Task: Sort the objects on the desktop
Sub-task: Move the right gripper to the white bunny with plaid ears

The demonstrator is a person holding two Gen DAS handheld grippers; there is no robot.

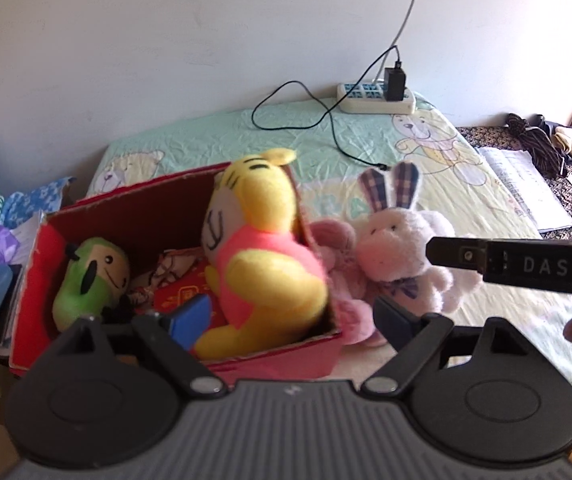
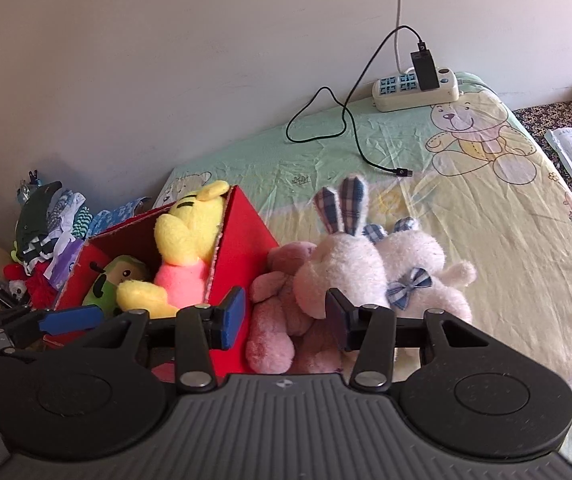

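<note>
A red cardboard box [image 1: 286, 360] [image 2: 245, 240] stands on the bed. Inside it sit a yellow bear plush in a pink shirt [image 1: 265, 248] [image 2: 183, 248] and a green plush [image 1: 89, 280] [image 2: 113, 280]. Right of the box lie a pink plush [image 1: 342, 276] [image 2: 281, 312] and a white rabbit plush with plaid ears [image 1: 402, 248] [image 2: 366, 268]. My left gripper [image 1: 290, 320] is open around the yellow bear's lower body, over the box. My right gripper [image 2: 283, 320] is open just above the pink plush; its body [image 1: 526, 264] shows in the left wrist view.
A power strip [image 1: 376, 98] [image 2: 416, 90] with a black charger and cable [image 2: 346, 128] lies at the bed's far edge by the wall. Papers [image 1: 526, 188] and dark clothes [image 1: 538, 140] lie to the right. Clutter of clothes [image 2: 53, 224] sits left of the box.
</note>
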